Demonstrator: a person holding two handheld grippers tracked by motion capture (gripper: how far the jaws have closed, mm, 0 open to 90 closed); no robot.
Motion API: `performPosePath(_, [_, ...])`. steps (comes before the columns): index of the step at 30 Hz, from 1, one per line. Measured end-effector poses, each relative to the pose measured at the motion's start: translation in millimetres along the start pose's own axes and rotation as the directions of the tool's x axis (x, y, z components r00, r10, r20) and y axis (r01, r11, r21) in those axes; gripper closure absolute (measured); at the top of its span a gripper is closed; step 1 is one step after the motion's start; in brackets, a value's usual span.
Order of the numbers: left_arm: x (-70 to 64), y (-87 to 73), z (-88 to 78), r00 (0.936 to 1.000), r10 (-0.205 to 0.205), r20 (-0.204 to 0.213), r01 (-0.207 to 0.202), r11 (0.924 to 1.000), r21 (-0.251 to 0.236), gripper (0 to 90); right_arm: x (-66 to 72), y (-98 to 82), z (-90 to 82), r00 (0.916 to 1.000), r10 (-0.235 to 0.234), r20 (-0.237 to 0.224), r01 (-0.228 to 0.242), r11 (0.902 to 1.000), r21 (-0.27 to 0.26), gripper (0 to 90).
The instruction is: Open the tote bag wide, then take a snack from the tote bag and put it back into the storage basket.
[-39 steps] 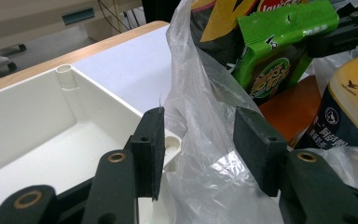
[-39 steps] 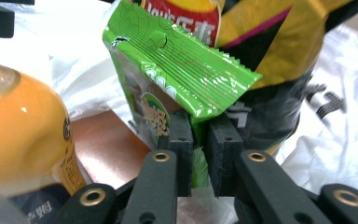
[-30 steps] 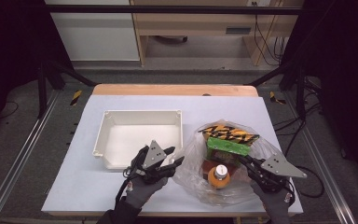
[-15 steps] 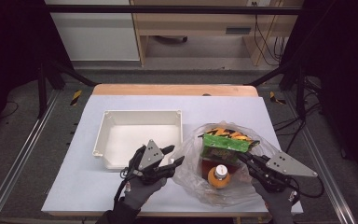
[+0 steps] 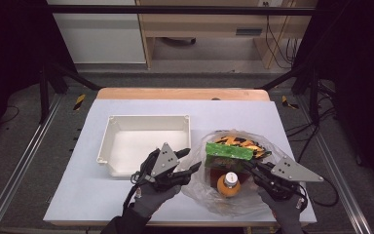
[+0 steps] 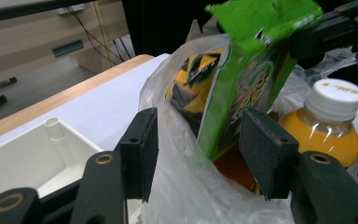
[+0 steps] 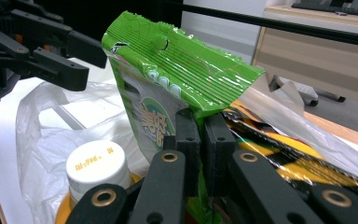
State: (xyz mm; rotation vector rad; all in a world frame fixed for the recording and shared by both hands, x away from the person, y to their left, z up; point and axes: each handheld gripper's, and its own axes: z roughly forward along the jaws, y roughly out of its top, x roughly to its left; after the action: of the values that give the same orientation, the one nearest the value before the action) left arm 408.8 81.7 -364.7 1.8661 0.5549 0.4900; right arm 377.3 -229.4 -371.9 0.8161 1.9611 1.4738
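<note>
A clear plastic bag (image 5: 199, 187) lies on the table's right half. In it are an orange juice bottle (image 5: 230, 183) with a white cap, a yellow-and-black packet (image 5: 238, 141) and a green snack packet (image 5: 229, 151). My right gripper (image 5: 248, 165) is shut on the green packet (image 7: 168, 70), which stands tilted above the bottle (image 7: 95, 165). My left gripper (image 5: 192, 160) is at the bag's left side. Its jaws have just been opening, and the bag's film (image 6: 191, 186) and the green packet's edge (image 6: 247, 74) stand between the pads without being pressed.
A white rectangular tray (image 5: 146, 118) sits empty left of the bag, just beyond my left gripper. The white table top (image 5: 78, 195) has a wooden strip along its far edge. Black frame rails run along both sides of the table.
Both grippers have risen a little. The green packet has come up and slightly left with the right gripper. The left jaws stand wider apart than before.
</note>
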Motion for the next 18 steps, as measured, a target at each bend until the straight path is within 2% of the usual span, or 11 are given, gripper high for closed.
performPosePath(8, [-8.4, 7.0, 12.4, 0.9991, 0.017, 0.038, -0.017, 0.9999, -0.004, 46.7, 5.1, 0.7, 4.8, 0.9992, -0.012, -0.039, 0.013, 0.9999, 0.01, 86.8])
performPosePath(18, [-4.5, 5.4, 25.1, 0.9977, 0.001, 0.068, -0.001, 1.0, 0.001, 48.5, 9.1, 0.7, 11.8, 0.9975, -0.016, -0.069, 0.017, 0.9996, 0.021, 86.6])
